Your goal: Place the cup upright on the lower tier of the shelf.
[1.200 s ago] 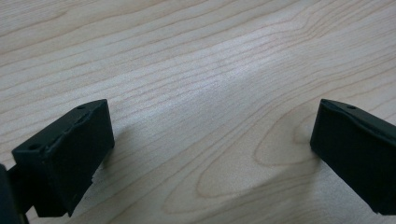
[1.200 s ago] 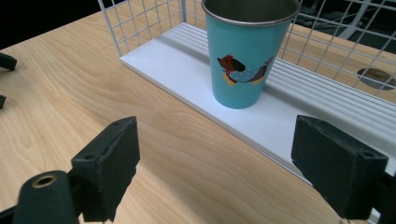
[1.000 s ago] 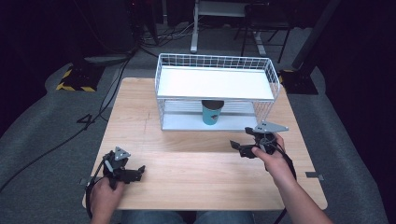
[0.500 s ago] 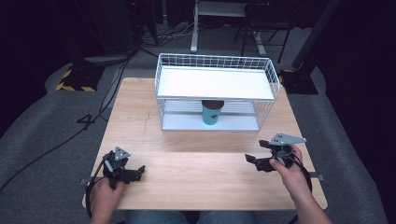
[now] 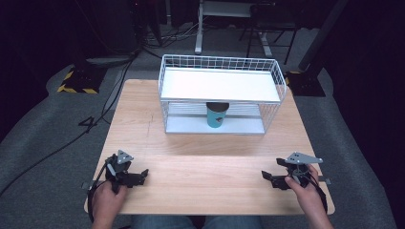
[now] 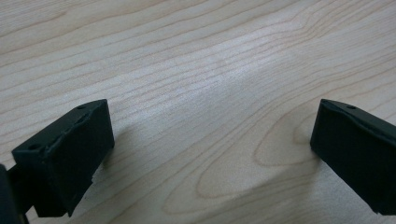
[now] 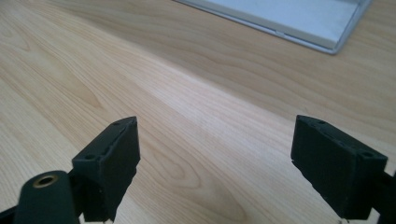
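A teal can (image 5: 216, 115) with a dark top stands upright on the lower level of a white wire rack (image 5: 219, 86) at the far middle of the wooden table (image 5: 200, 162). My left gripper (image 5: 138, 175) rests low at the front left, open, with bare wood between its jaws (image 6: 210, 140). At the front right my right gripper (image 5: 270, 177) is open too, its jaws wide apart over bare wood (image 7: 215, 158). Both are far from the can.
The rack's white top shelf (image 5: 219, 83) covers the can from above. The grey base plate (image 7: 289, 18) of the rack lies ahead of the right gripper. Around the table are grey carpet, cables (image 5: 62, 143) and a yellow-black striped block (image 5: 76, 81) at the left.
My right gripper has drawn back from near the rack to the table's front right and sunk lower. The left gripper has stayed put.
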Demonstrator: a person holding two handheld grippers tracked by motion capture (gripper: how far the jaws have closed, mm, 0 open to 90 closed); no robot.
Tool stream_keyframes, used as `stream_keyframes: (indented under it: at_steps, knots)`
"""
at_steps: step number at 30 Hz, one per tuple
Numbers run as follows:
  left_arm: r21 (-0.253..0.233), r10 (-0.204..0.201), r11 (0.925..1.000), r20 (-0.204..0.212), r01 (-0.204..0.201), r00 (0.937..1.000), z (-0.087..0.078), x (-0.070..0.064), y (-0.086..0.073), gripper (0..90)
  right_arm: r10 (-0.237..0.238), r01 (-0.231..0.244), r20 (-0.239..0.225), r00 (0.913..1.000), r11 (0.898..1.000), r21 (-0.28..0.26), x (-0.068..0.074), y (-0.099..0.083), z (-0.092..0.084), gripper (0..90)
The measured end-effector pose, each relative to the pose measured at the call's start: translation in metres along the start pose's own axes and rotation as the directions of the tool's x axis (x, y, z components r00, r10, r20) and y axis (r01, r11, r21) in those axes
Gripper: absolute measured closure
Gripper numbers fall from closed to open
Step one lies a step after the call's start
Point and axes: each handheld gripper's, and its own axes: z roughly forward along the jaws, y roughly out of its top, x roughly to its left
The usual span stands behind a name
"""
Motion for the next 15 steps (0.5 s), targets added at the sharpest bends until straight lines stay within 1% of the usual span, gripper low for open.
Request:
stream_keyframes:
  at_steps: [4, 5, 7, 11, 15]
  knots:
    - [-0.001, 0.002, 1.0, -0.002, -0.002, 1.0, 0.0, 0.0, 0.0, 0.0, 0.017, -0.017, 0.002, 0.9998, 1.0, 0.023, -0.006, -0.01, 0.005, 16.0]
    - [0.0, 0.0, 1.0, 0.0, 0.0, 1.0, 0.0, 0.0, 0.0, 0.0, 0.029, -0.029, 0.003, 0.9996, 0.999, 0.028, -0.007, -0.013, 0.007, 16.0]
    - [0.0, 0.0, 1.0, 0.0, 0.0, 1.0, 0.0, 0.0, 0.0, 0.0, 0.032, -0.032, 0.004, 0.9995, 0.999, 0.033, -0.01, -0.017, 0.01, 16.0]
    - [0.001, 0.0, 1.0, 0.0, 0.0, 1.0, 0.0, 0.0, 0.0, 0.0, 0.03, -0.03, 0.012, 0.9995, 0.998, 0.049, -0.012, -0.023, 0.013, 16.0]
    - [0.001, 0.001, 1.0, 0.001, -0.001, 1.0, 0.0, 0.0, 0.0, 0.0, 0.015, -0.016, 0.026, 0.9996, 0.998, 0.054, -0.013, -0.027, 0.015, 16.0]
